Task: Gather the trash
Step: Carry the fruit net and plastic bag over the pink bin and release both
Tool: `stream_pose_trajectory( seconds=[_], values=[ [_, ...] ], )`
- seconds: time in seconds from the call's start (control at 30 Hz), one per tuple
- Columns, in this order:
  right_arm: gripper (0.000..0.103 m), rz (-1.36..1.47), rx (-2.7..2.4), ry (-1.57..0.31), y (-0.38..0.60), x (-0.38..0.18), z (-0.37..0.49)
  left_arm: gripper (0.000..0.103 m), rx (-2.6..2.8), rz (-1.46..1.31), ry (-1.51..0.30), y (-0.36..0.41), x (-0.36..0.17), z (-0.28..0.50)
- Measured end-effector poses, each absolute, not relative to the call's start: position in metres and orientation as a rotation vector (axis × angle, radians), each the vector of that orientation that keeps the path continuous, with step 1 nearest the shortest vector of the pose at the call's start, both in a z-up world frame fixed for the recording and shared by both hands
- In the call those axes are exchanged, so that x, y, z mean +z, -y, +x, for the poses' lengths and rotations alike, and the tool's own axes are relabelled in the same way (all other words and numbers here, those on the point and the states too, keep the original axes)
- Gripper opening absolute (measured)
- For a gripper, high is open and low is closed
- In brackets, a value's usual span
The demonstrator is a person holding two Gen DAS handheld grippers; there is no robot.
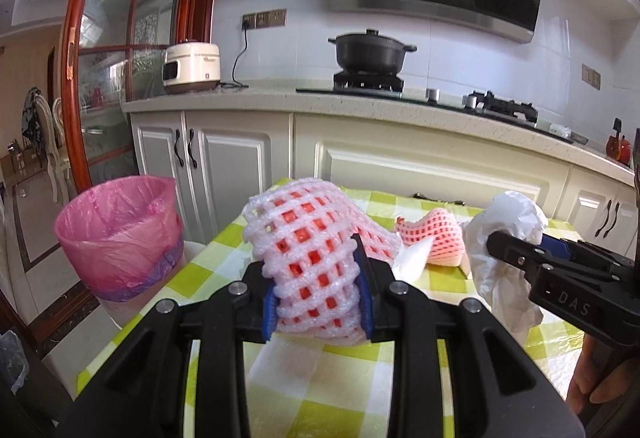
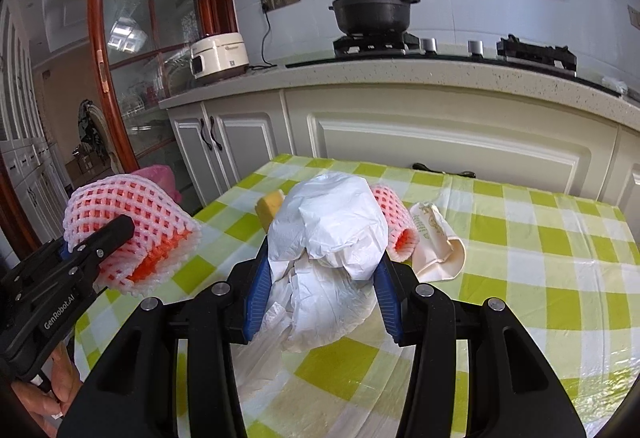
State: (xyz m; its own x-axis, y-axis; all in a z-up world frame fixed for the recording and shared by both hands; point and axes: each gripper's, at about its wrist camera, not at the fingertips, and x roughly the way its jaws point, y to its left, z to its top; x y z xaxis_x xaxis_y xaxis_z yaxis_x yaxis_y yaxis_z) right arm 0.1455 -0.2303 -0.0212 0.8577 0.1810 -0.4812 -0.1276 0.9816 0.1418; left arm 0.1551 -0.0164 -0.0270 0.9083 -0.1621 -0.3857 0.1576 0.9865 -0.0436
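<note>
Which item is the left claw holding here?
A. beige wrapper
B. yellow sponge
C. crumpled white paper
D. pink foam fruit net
D: the left claw is clamped on the pink foam fruit net, while the crumpled white paper sits in the right claw.

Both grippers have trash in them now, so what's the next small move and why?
Probably carry the left gripper toward the pink-lined bin beside the table's left edge: its jaws already clamp the foam fruit net, lifted clear, while the right gripper holds crumpled white paper.

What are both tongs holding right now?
Left tongs: closed on the foam fruit net.
Right tongs: closed on the crumpled white paper.
</note>
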Motion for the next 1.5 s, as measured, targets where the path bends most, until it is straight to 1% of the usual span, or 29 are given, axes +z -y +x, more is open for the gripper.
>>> stream_pose_trajectory(
  seconds=[0.37, 0.67, 1.13, 1.5],
  values=[
    [0.046, 0.066, 0.226, -0.465, 0.201, 0.007, 0.126, 0.03, -0.118, -0.025, -0.356, -0.009, -0.005, 0.117],
    [0.046, -0.002, 0.353, -0.45, 0.145, 0.017, 0.15, 0.03, -0.017, -0.059, -0.325, -0.053, 0.007, 0.116],
    [0.046, -0.057, 0.628, -0.442, 0.022, 0.025, 0.254, 0.03, 0.219, -0.128, -0.322, -0.169, 0.015, 0.172],
    [0.046, -0.093, 0.753, -0.478, -0.064, 0.02, 0.337, 0.03, 0.335, -0.148, -0.353, -0.242, 0.007, 0.244]
  ],
)
